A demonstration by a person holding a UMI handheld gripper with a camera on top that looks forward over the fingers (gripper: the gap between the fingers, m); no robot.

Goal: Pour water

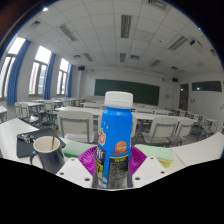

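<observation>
A blue bottle [115, 135] with a white cap and an orange label stands upright between my fingers. My gripper [113, 165] is shut on the bottle, with the purple pads [89, 158] pressing on its lower body from both sides. To the left of the fingers, a dark cup [47, 152] with a handle sits on a white table [20, 135]. The bottle is lifted, and its base is hidden below the fingers.
Rows of classroom desks and chairs [75, 122] fill the room beyond the bottle. A green blackboard [125, 90] hangs on the far wall. Windows [40, 70] run along the left side. Another white desk edge [195, 150] lies to the right.
</observation>
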